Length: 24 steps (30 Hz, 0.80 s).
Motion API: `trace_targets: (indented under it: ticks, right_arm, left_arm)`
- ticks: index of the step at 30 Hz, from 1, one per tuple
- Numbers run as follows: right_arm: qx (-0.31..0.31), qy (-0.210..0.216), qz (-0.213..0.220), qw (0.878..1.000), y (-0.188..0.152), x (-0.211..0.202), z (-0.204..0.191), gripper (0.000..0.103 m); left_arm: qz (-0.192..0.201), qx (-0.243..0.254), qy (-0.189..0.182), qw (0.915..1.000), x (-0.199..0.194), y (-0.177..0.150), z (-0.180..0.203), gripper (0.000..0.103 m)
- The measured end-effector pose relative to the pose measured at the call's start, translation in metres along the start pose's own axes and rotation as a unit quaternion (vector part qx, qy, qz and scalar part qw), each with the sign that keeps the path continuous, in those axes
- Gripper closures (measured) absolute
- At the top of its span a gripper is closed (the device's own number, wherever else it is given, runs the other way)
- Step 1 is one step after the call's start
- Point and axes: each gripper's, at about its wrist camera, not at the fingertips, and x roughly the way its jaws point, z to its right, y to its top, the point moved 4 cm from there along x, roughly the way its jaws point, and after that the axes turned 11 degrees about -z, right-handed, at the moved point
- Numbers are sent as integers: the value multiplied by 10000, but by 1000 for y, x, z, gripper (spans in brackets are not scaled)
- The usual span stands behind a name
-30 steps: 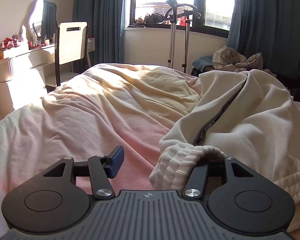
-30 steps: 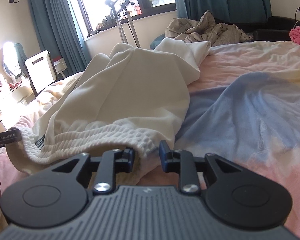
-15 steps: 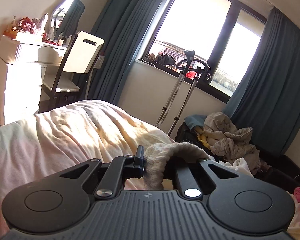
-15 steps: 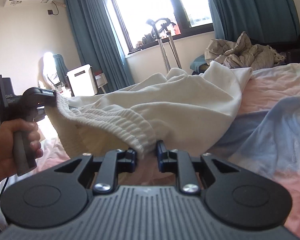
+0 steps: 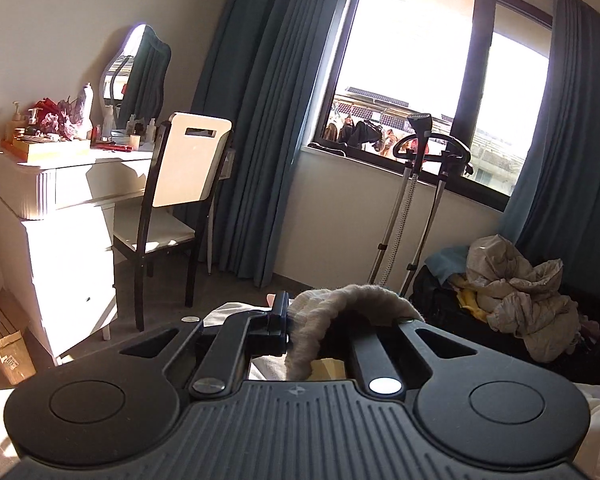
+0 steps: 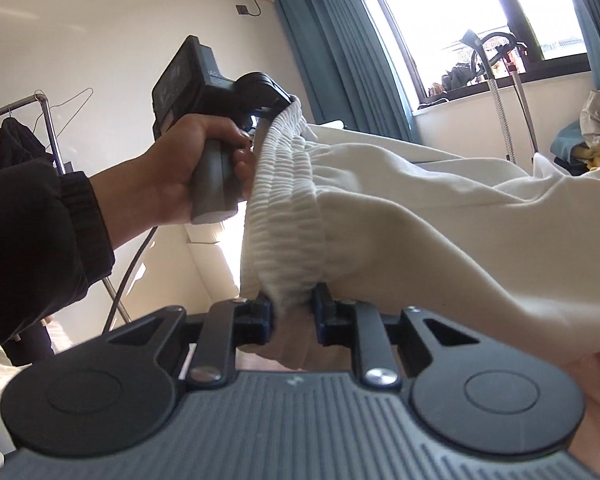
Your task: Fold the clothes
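Waistband of the cream sweatpants point(image 6: 400, 216) now hangs stretched in the air between both tools, raised higher off the bed than before. Left tool point(image 5: 324, 322) pinches one ribbed end; right tool point(image 6: 294, 314) pinches the other.

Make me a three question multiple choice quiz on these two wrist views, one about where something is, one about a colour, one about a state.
1. Where is the white chair?
A. at the dressing table
B. on the bed
C. under the window

2. What colour are the curtains?
A. red
B. dark teal
C. yellow

3. What is the right gripper doing?
A. hanging open
B. shut on nothing
C. pinching the garment's ribbed waistband

Key: 1 A, it stands beside the dressing table. 2 B, teal folds frame the window. 3 C, ribbed fabric sits between its fingers; the left gripper grips the other end.
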Motion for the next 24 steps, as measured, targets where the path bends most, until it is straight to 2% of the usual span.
trace_targets:
  ticks: [2,5,10,12,14,15,16,18,22,24]
  right_arm:
    - [73,90,-223,9997,-5,31,1,82]
    - [252,264,-542,9979,-20,74,7,82]
    - [337,356,-583,9971,-20,84,12,81]
    - [306,425,-640,9966,-17,79,12,79]
    - [262,513,-688,9960,-15,73,13,73]
    - [175,494,-762,9957,-13,70,11,65]
    - [87,473,-837,9953,-12,66,10,53]
    - [-126,331,-1006,9943,-12,57,4,43]
    - [-258,21,-1101,9936,-13,19,4,41]
    - [-274,-170,-1074,9937,-12,-6,10,41]
  left_arm:
    - [-372,75,301,9988,39,-11,-22,93]
    - [-815,-156,401,9957,80,-36,-49,93]
    - [-847,-270,281,9956,95,-60,-67,92]
    - [-923,-372,207,9948,90,-60,-71,88]
    - [-1054,-368,282,9934,79,-62,-72,82]
    - [-1126,-356,349,9924,73,-63,-72,69]
    - [-1178,-395,400,9914,65,-65,-72,49]
    - [-1140,-518,469,9910,40,-70,-72,32]
    - [-1072,-557,756,9898,-11,-85,-73,27]
    - [-1141,-666,761,9883,-37,-95,-70,27]
